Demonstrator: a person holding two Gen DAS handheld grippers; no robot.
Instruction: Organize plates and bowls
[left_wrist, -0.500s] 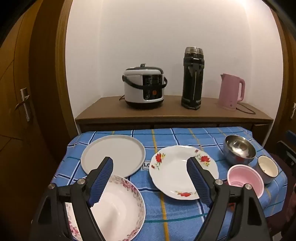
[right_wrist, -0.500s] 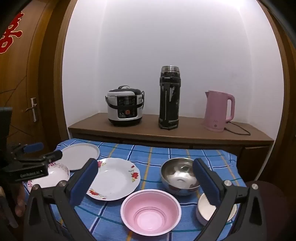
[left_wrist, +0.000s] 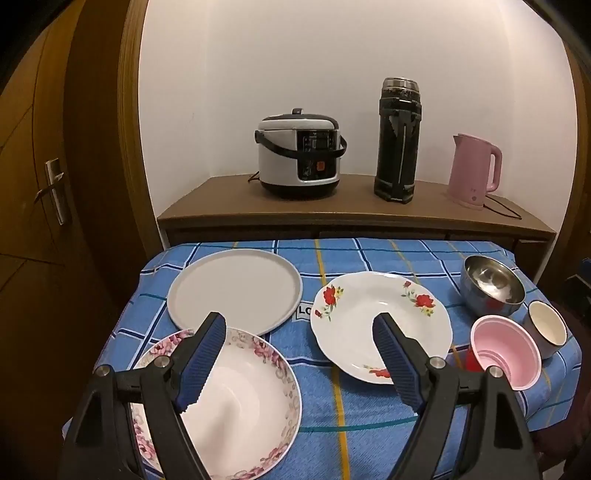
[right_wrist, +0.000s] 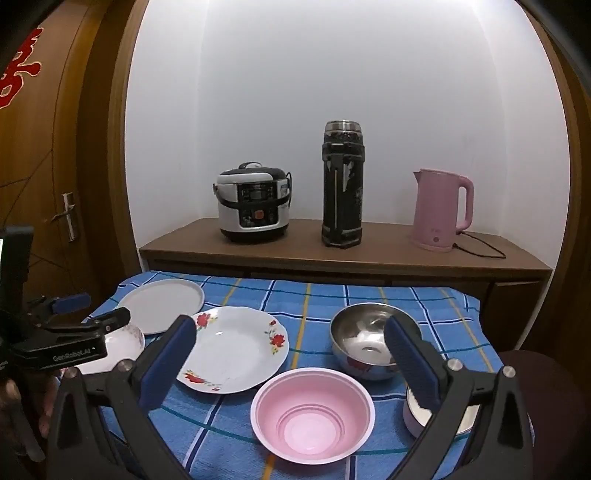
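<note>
On the blue checked tablecloth (left_wrist: 351, 424) lie a grey plate (left_wrist: 236, 288), a white plate with red flowers (left_wrist: 380, 321) and a pink-flowered bowl (left_wrist: 240, 406). At the right stand a steel bowl (left_wrist: 491, 288), a pink bowl (left_wrist: 506, 358) and a small white-lined cup (left_wrist: 546, 328). My left gripper (left_wrist: 299, 354) hangs open over the flowered bowl's far rim, holding nothing. My right gripper (right_wrist: 291, 358) is open and empty above the pink bowl (right_wrist: 312, 413), with the steel bowl (right_wrist: 365, 339) behind it. Its right finger hides part of the cup (right_wrist: 417, 410). The left gripper (right_wrist: 96, 308) shows at the left edge.
A wooden sideboard (right_wrist: 369, 254) behind the table carries a rice cooker (right_wrist: 255, 203), a tall dark flask (right_wrist: 341, 184) and a pink kettle (right_wrist: 439, 210) with its cord. A wooden door (left_wrist: 55, 192) stands close on the left. White walls enclose the alcove.
Both views have shifted only slightly. Nothing on the table has moved and both grippers stay open.
</note>
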